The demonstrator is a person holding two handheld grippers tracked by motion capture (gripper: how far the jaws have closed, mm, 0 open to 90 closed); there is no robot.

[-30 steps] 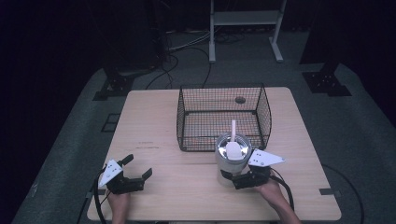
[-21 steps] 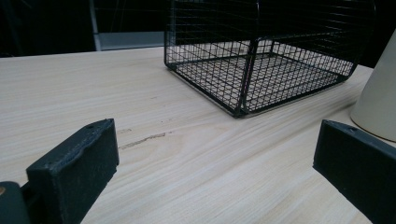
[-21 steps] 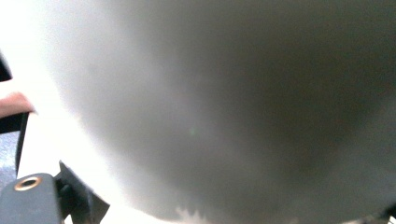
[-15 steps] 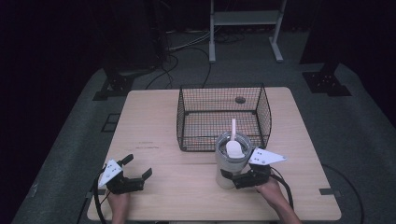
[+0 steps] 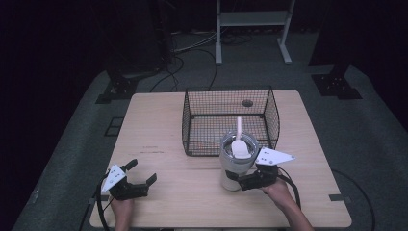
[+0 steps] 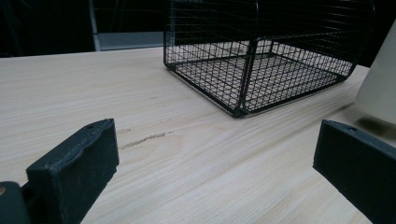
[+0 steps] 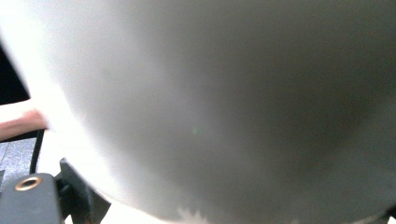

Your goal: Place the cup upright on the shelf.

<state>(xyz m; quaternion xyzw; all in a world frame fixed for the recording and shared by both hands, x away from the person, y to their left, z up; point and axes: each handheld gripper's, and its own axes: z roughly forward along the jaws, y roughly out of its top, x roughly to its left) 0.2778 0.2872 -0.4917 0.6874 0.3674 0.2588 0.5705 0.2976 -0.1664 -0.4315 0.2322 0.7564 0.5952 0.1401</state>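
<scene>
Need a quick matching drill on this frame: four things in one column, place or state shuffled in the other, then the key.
Things:
1. wire basket
2. spoon
3. left gripper
4. right gripper

Places or states:
A. open, above bare tabletop
B. standing in the pale cup
C. closed around the cup's side
D. empty, at the far middle of the table

Pairs: 1-D, 2-B, 3-A, 4-C

A light wooden table stands on grey carpet in a dark room. Beyond its far edge a white metal stand rises, black cables trailing over the floor to its left.
</scene>
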